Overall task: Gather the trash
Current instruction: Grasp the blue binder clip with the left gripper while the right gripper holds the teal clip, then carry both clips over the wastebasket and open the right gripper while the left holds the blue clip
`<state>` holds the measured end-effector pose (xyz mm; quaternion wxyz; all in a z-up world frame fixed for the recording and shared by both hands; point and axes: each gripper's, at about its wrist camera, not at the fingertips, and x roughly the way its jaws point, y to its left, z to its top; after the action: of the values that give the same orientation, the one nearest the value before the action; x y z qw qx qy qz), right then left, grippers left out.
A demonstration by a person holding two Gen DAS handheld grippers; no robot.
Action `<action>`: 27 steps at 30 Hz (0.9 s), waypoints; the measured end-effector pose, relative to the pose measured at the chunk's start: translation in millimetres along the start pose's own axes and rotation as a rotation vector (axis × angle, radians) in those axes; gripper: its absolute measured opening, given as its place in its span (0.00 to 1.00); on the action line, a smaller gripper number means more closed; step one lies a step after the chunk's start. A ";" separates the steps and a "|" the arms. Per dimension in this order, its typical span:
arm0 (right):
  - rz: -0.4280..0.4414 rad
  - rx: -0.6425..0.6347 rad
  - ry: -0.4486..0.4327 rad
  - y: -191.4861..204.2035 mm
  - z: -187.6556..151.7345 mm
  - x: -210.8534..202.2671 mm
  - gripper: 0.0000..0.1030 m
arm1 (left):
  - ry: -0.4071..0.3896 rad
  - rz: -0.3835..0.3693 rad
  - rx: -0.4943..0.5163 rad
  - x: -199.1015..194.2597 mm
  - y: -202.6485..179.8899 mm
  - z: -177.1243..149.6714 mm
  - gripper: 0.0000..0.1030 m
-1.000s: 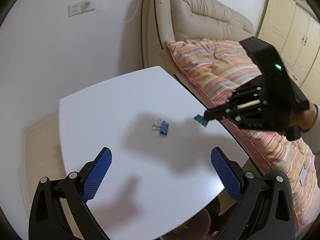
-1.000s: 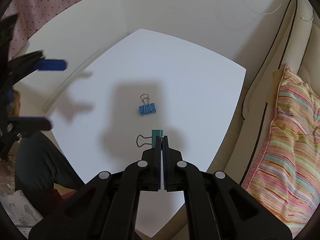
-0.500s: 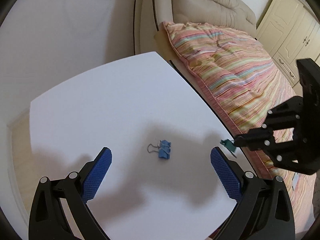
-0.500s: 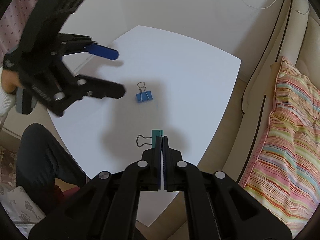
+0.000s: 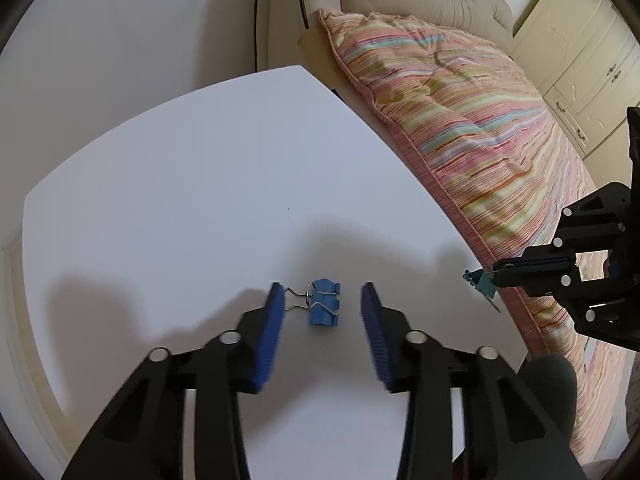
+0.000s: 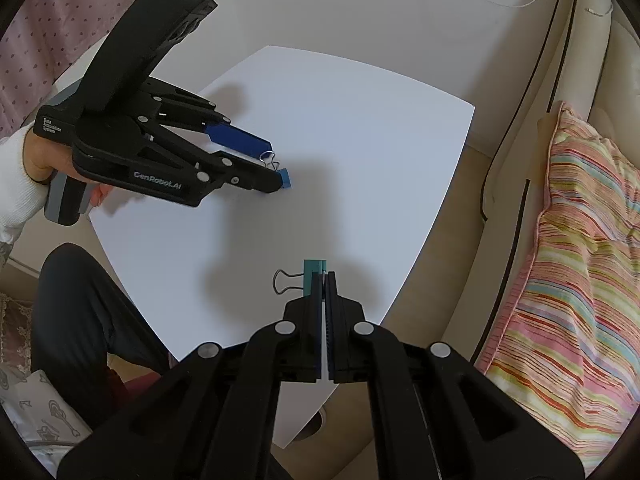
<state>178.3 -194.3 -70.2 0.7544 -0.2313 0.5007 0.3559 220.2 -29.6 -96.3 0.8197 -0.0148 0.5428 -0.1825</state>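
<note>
L gripper (image 5: 322, 312) closing round blue binder clip (image 5: 325, 306) mid white table (image 5: 200, 200), pads not yet pressing. R gripper (image 6: 323, 280) clamped on teal binder clip (image 6: 314, 276) near table edge. One collected, one pending.

On your left gripper (image 6: 280, 170) you can read "GenRobot.AI" along its lower arm and "Data Acquisition System" at its rear, toward nine o'clock.

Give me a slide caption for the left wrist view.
Left tongs closing around blue binder clip on white table.
</note>
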 end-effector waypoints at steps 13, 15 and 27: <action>0.003 0.003 -0.008 1.6 1.9 3.4 0.01 | -0.032 0.025 0.002 -8.2 0.1 -3.4 0.05; 0.005 0.002 -0.014 3.9 2.0 3.0 0.01 | -0.042 0.032 0.007 -13.1 -1.8 -5.1 0.04; 0.004 -0.030 -0.087 39.6 3.6 -28.0 0.01 | -0.124 0.103 0.042 -71.9 -24.3 -42.6 0.01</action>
<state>143.2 -175.0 -42.7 0.7714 -0.2259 0.4623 0.3744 150.4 -22.2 -44.8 0.8602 0.0191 0.4869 -0.1503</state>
